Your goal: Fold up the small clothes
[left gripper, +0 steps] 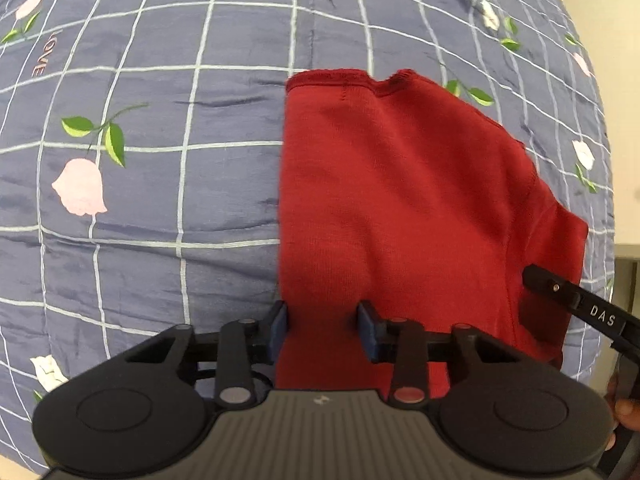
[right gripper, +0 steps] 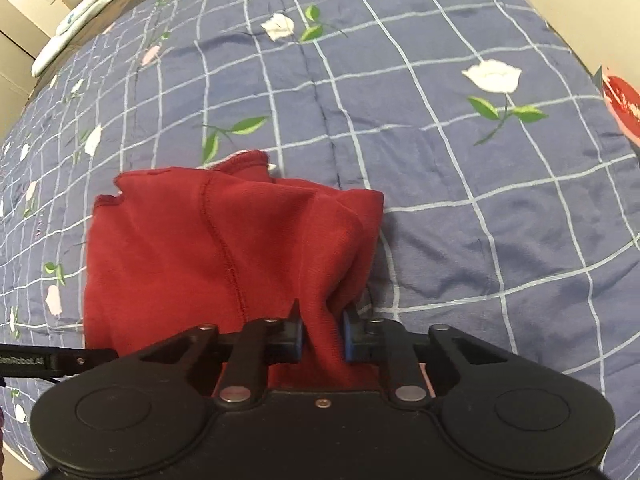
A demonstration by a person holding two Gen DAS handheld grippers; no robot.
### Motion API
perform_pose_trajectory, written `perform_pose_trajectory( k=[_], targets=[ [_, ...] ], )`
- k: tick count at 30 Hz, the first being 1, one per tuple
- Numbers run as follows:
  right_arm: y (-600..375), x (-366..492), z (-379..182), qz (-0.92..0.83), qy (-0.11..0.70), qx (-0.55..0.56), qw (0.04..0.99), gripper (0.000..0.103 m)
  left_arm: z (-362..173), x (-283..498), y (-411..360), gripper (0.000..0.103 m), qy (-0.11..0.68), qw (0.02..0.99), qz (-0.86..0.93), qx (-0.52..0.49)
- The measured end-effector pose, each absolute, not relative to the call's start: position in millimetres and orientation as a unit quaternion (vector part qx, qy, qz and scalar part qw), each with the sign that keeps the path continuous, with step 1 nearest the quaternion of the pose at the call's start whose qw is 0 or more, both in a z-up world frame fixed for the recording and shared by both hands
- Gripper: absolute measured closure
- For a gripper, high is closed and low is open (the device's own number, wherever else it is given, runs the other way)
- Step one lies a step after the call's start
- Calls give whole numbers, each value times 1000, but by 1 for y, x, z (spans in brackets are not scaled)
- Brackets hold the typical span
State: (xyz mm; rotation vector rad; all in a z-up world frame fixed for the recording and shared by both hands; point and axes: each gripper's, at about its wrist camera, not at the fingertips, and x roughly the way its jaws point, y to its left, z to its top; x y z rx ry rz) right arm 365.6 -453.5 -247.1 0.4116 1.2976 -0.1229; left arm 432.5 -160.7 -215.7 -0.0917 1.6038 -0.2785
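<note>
A small red garment [left gripper: 400, 200] lies folded on the bed, its ribbed hem at the far end. My left gripper [left gripper: 323, 328] is open, its blue pads straddling the garment's near left edge, with flat cloth showing between them. In the right wrist view the same red garment [right gripper: 200, 248] is bunched up on its right side, and my right gripper [right gripper: 323, 336] is shut on that raised fold. A finger of the right gripper [left gripper: 560, 292] reaches over the garment's right part. The left gripper's black finger [right gripper: 60, 360] shows at the far left.
A blue quilt [left gripper: 140, 160] with a white grid and rose prints covers the bed [right gripper: 480, 200]. A pale folded cloth [right gripper: 80, 4] lies at the far left corner. A red and pink item [right gripper: 624, 104] sits at the right edge. A person's hand [left gripper: 624, 412] is nearby.
</note>
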Motion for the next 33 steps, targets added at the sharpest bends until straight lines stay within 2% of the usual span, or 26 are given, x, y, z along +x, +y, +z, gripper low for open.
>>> perform_pose_trajectory(
  k=[1,4,11,18,23,28,30,33],
  targets=[
    [-451,365,-243,-56,597,191,777,87,-213,432,-160,75,714,687,-128,-42],
    [-443,362,-226,-46,581,197,789,88,-198,427,-156,79,702,697,-137,-48],
    [-404,358,-174,2,539,189,821,88,-144,420,-120,80,658,736,-136,-80],
    [-350,374,-152,49,522,203,827,88,-109,416,-56,80,630,766,-95,-85],
    [-308,384,-160,64,540,203,814,88,-114,415,-14,79,632,767,-62,-93],
    [-278,390,-186,44,580,183,793,87,-144,416,7,79,654,749,-58,-86],
    [-272,391,-196,26,594,168,787,83,-155,416,10,77,663,742,-55,-85],
    [-274,387,-198,-2,597,149,788,67,-160,414,11,72,666,741,-45,-72]
  ],
)
